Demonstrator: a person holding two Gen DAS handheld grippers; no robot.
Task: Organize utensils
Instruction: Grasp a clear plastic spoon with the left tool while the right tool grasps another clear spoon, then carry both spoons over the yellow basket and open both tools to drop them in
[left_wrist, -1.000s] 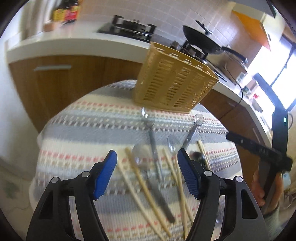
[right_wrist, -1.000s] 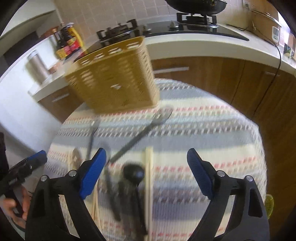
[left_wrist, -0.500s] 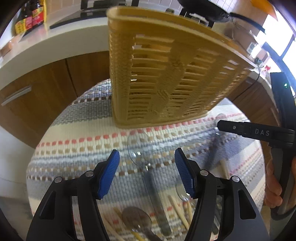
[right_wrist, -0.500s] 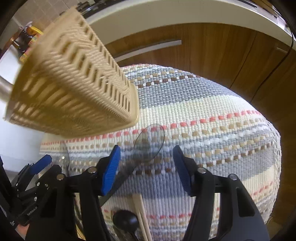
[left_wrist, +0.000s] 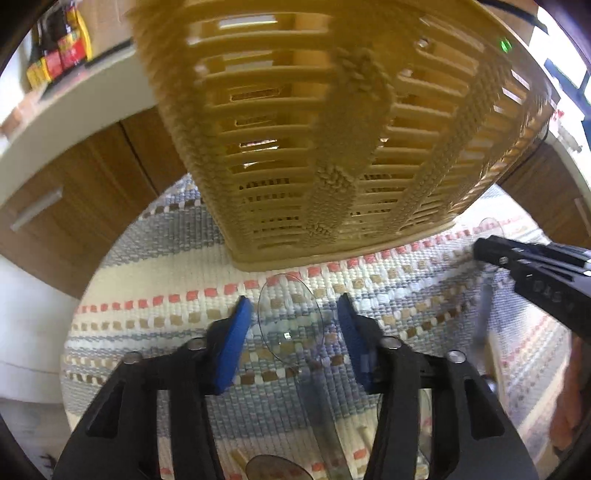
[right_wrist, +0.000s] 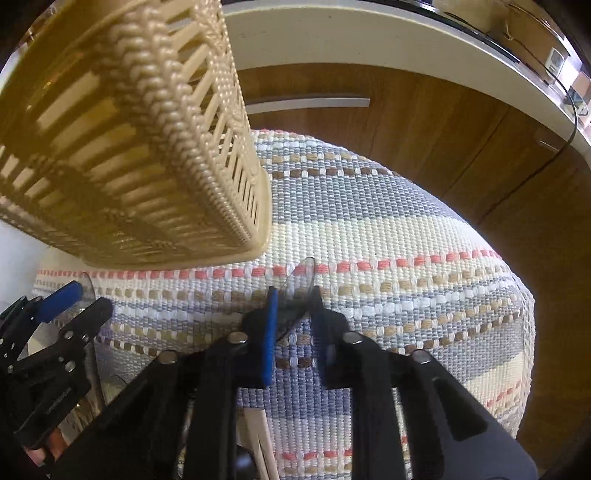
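Now, line by line —
Left gripper (left_wrist: 291, 325): fingers closing, blue pads on either side of a clear plastic spoon's bowl (left_wrist: 290, 314), not visibly pressing on it; the spoon lies flat on the cloth, its handle running back under the gripper.
Right gripper (right_wrist: 293, 306): fingers closing and nearly together, pinching the tilted bowl of a second clear spoon (right_wrist: 299, 291), which stands on edge between the pads.
Basket (left_wrist: 332, 129): tan woven-look plastic, upright on the cloth, just beyond both spoons.
Striped woven cloth (right_wrist: 388, 229): covers the tabletop — cream, grey-blue, with pink and brown dashes.
Other utensils: wooden chopsticks (right_wrist: 258, 435) and a dark spoon bowl (left_wrist: 273, 470) lie near the bottom edges, partly hidden by the grippers.
Background: wooden cabinet fronts (right_wrist: 424, 122) beneath a pale counter edge.
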